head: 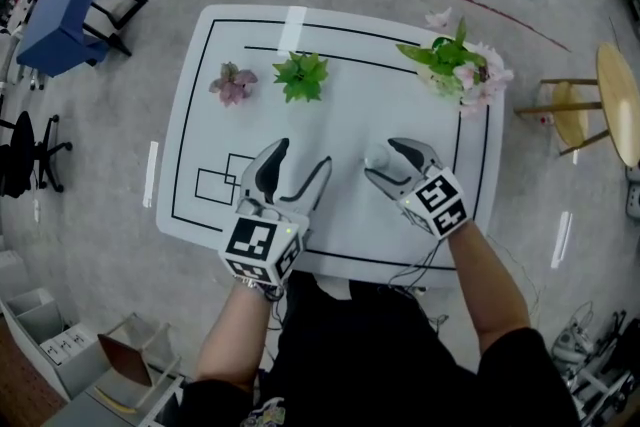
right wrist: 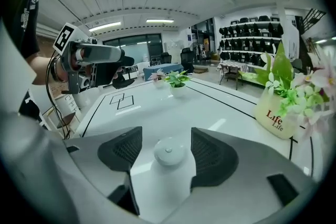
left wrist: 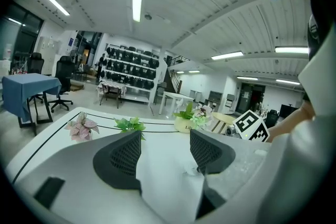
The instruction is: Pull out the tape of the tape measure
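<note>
My right gripper (right wrist: 167, 161) straddles the small round white plastic tape measure (right wrist: 168, 150), jaws spread, so I'd clamp its case squarely before bringing the empty, wide-open left gripper (left wrist: 166, 152) in.

Pads on my right fingers (right wrist: 122, 149) look matt, dark, mesh-textured rubber; tape measure (right wrist: 168, 153) reads as smooth white satin plastic; desk (right wrist: 173, 110) gleams glossy white.

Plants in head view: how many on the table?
3. A pink-leaved plant sits far left, a green plant just right of it, and a flowering pot at the far right corner. None appears hidden.
</note>
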